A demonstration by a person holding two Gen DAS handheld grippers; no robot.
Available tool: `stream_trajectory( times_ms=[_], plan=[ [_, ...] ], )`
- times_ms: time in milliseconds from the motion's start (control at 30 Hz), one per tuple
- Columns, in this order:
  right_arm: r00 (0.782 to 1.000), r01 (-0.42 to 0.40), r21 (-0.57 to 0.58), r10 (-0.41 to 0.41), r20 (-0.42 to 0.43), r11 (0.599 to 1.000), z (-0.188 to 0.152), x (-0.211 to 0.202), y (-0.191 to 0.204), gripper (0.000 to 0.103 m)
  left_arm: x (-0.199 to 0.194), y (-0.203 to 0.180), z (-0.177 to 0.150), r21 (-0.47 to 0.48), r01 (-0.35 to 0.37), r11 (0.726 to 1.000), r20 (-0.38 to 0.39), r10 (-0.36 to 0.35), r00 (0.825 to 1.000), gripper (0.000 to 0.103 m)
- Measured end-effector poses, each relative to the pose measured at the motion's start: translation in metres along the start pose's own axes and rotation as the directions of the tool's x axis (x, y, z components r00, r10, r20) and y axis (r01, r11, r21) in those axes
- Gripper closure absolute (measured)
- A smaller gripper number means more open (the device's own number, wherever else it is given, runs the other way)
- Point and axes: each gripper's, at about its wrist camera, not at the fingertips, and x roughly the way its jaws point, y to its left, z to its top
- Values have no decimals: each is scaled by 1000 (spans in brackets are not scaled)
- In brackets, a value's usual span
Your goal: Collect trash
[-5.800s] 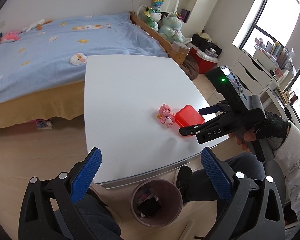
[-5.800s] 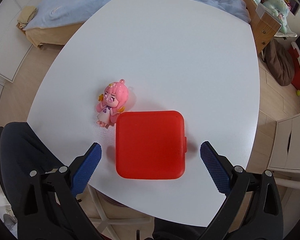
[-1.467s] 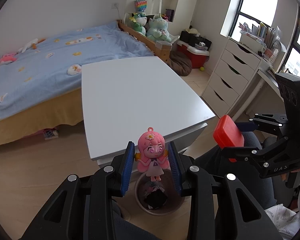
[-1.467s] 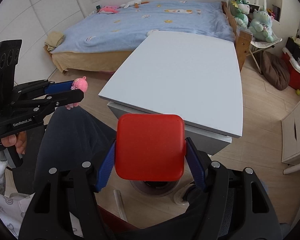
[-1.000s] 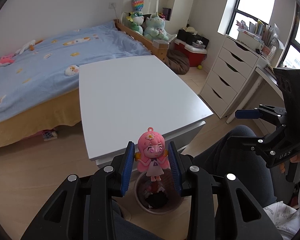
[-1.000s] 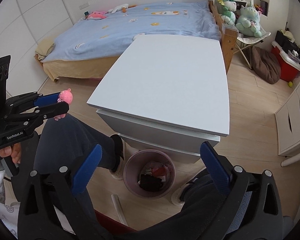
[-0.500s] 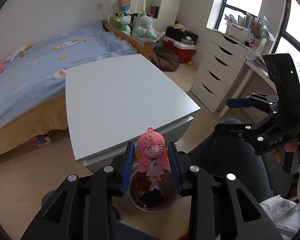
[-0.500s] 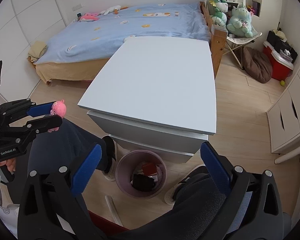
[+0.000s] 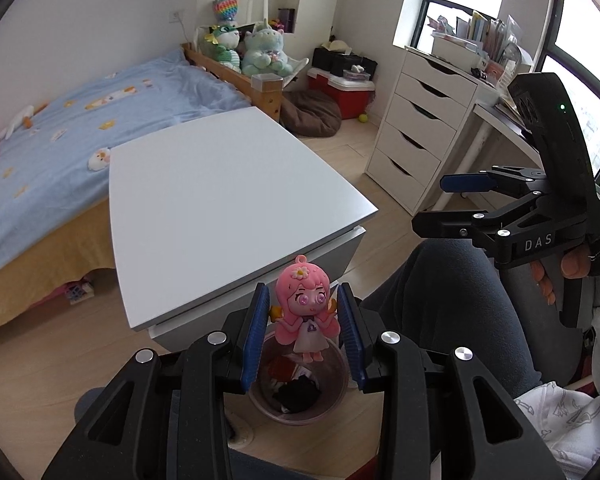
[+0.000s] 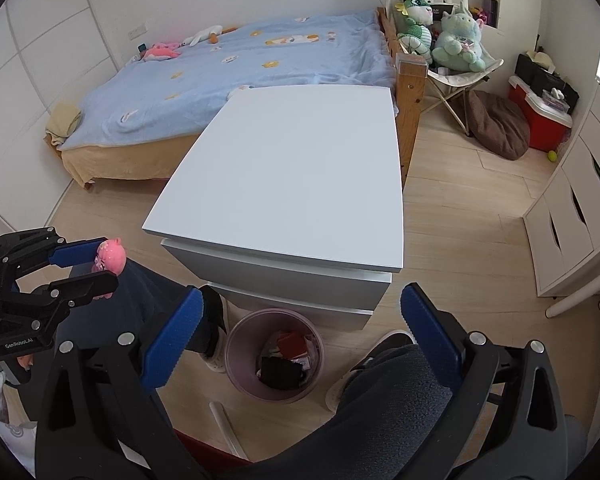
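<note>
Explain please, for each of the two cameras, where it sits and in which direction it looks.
Left wrist: sits on the left gripper, facing forward and down past the held pink doll to the trash bin; the person's legs and right hand show.
Right wrist: sits on the open right gripper, facing forward and down to the same bin; legs and a shoe show.
Shared: bin, white table, bed, and each view shows the other gripper.
</note>
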Motion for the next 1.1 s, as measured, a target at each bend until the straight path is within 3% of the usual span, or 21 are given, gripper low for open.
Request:
stream_trajectory(
  times_ms=[33,100,133,267,700,1100],
  plan=[
    [1000,0,2,0,1,1000,0,0,0,5,1,0,0,1,10,1000,-3,-10,1000,64],
    [1000,0,7,0,2,1000,1,0,-1,5,2,0,1,-4,19,1000,0,-19,1000,34],
    [1000,0,9,0,3,1000,1,0,-1,5,2,1,0,-11,24,1000,6,-24,1000,13],
    [1000,-1,9,1,2,1000,0,1,-2,5,7,7,-1,-38,8,999,2,-8,1000,7],
    [1000,-19,11,19,11,1000,4,3,4,3,6,26,-1,-113,-27,993,12,28,1000,7],
    [997,-18,-21,19,74,1000,44,3,14,3,-2,49,26,-134,-65,989,75,76,994,7]
  ],
)
